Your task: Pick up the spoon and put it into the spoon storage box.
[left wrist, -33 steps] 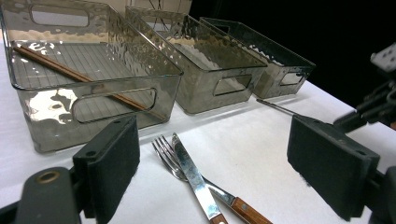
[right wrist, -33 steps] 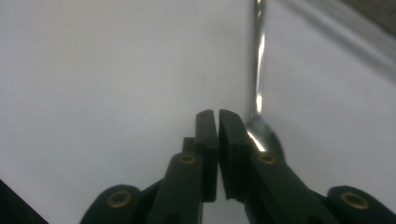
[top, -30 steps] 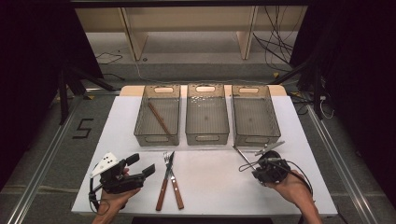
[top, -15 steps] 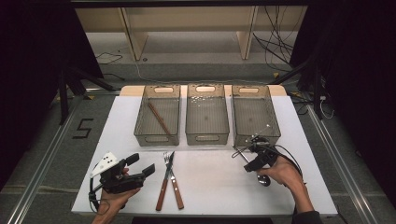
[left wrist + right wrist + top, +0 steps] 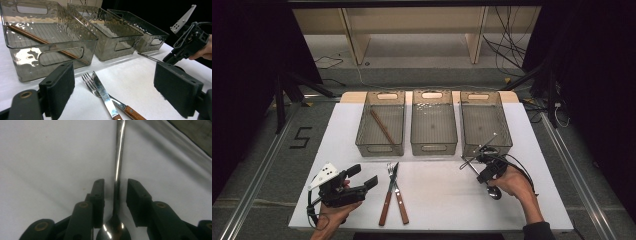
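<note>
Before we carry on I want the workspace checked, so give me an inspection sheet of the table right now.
Surface: white table, flat, no spills seen.
Job's things: spoon lying on the table; fork and knife crossed; chopsticks in the left bin; the other two bins look empty.
Clutter: nothing seen.
Grippers: left gripper open, holding nothing; right gripper jaws just closing around the spoon handle, small gaps remain.
Cables: black cable looping off the right gripper; loose cables on the floor behind.
Surroundings: wooden shelving legs, floor mark 5.
</note>
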